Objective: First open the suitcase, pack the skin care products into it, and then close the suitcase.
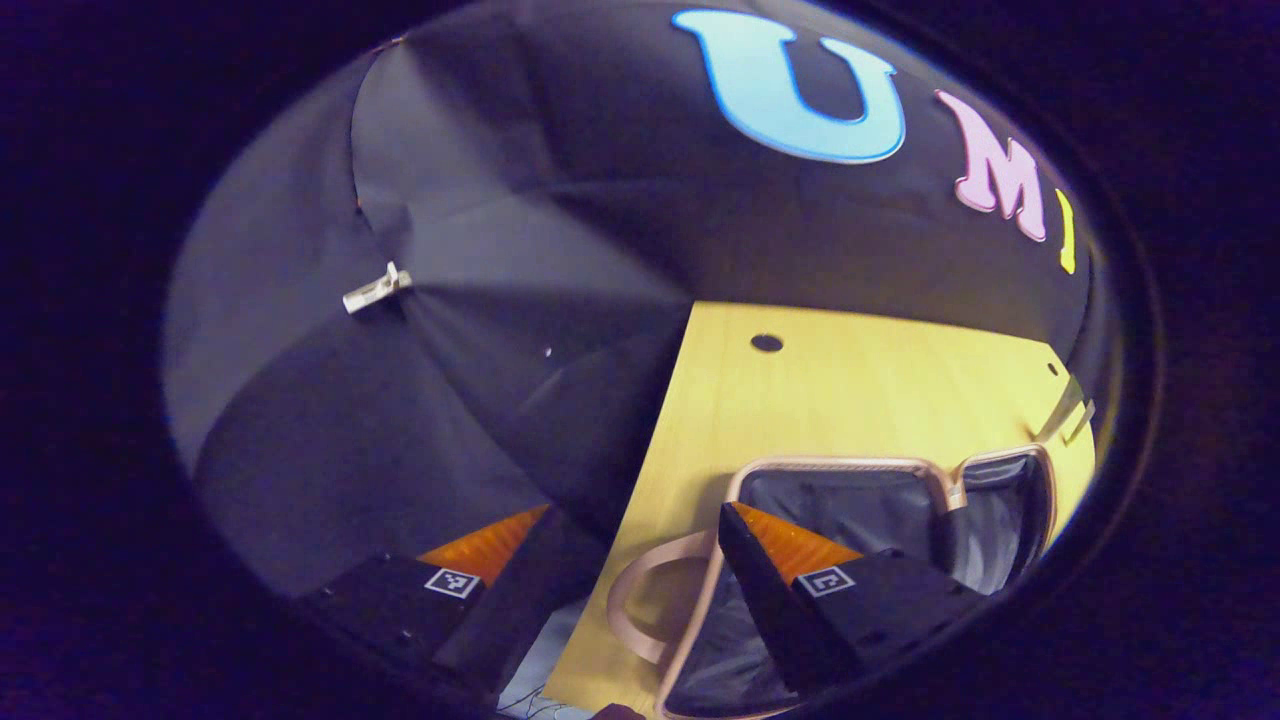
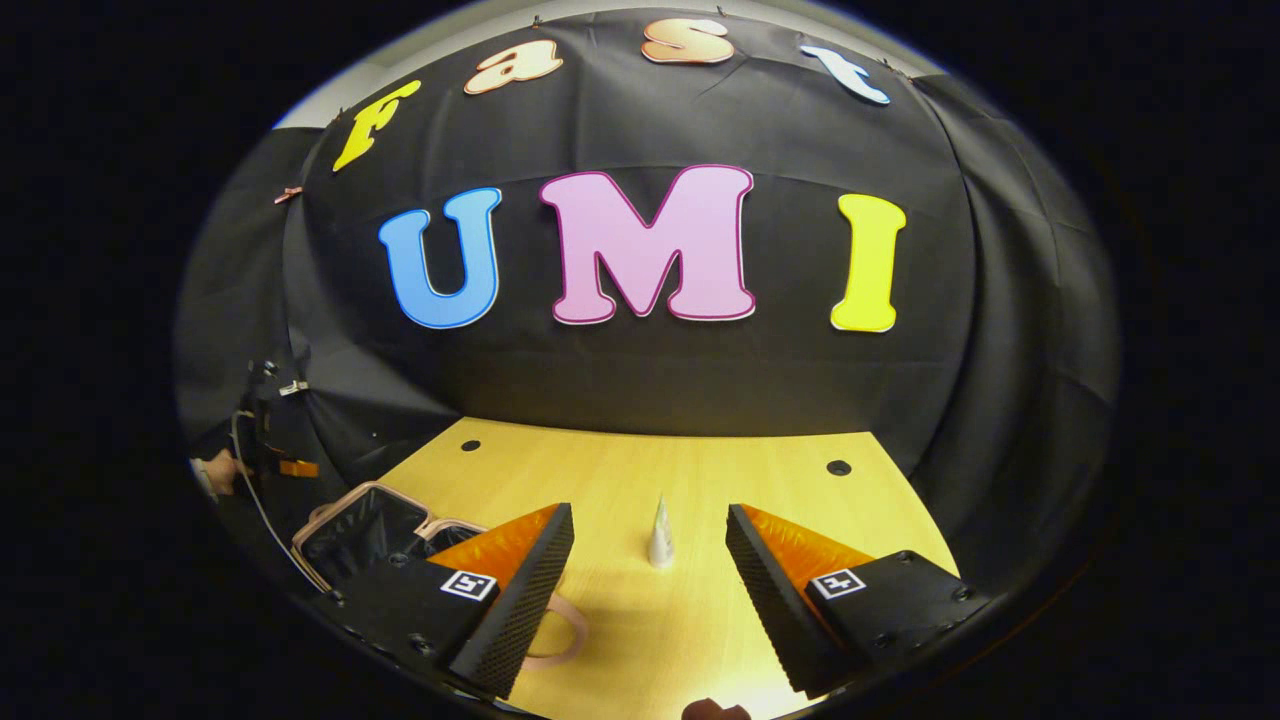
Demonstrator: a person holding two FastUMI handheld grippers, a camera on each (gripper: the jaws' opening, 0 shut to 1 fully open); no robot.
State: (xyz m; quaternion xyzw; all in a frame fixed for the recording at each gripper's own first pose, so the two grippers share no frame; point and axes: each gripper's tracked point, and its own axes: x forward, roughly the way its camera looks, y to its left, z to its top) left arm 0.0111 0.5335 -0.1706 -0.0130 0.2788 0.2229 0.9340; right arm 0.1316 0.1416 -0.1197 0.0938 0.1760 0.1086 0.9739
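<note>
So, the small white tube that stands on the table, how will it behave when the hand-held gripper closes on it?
The white tube stands upright on a narrow end and tapers upward, so a sideways nudge would probably tip it. It looks small and likely light. The right hand-held gripper is open with the tube ahead between its fingers, so a centred, gentle squeeze seems safest; a soft tube may give slightly.

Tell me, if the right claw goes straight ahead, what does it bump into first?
Probably the small white tube standing on the table. It sits between the open right claw fingers' line, a bit ahead; exact depth is unclear.
</note>
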